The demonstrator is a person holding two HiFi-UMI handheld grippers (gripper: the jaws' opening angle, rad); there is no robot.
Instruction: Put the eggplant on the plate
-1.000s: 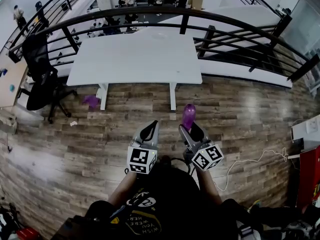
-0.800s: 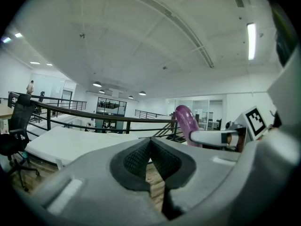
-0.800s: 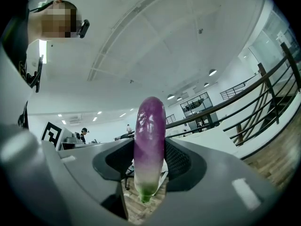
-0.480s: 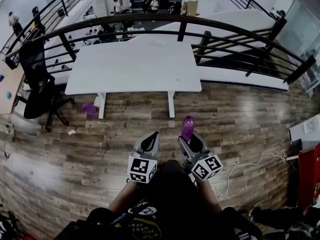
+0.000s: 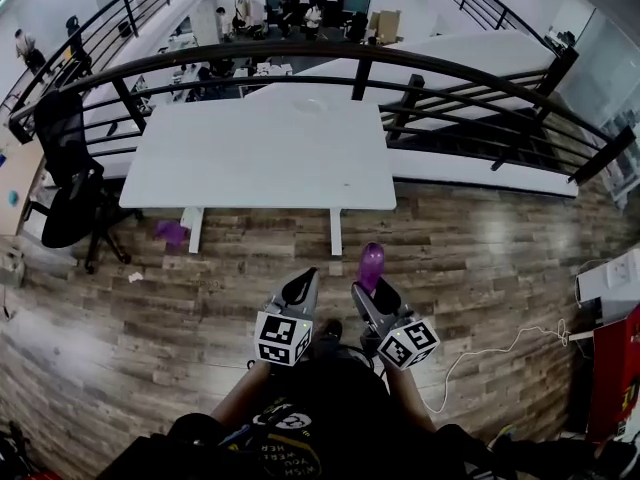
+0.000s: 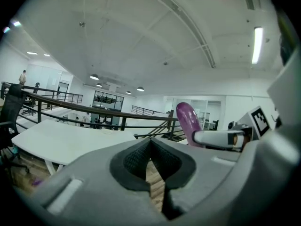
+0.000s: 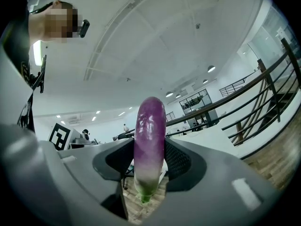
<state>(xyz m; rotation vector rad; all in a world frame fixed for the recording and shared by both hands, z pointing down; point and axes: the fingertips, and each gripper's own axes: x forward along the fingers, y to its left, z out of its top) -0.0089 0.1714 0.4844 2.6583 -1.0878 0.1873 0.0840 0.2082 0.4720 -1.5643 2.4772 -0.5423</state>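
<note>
glossy purple eggplant (image 7: 149, 142) with a green end stands upright, clamped between ribbed black pads (image 7: 177, 161) of the right hand-held gripper (image 7: 149, 173); left hand-held gripper (image 6: 150, 149) closed, empty.

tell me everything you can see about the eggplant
The eggplant is slim and glossy purple, fading to pale and green at its lower tip. It stands upright, rounded end up, clamped between the right gripper's black ribbed pads. It is held in the air over the wooden floor, short of the white table.
</note>
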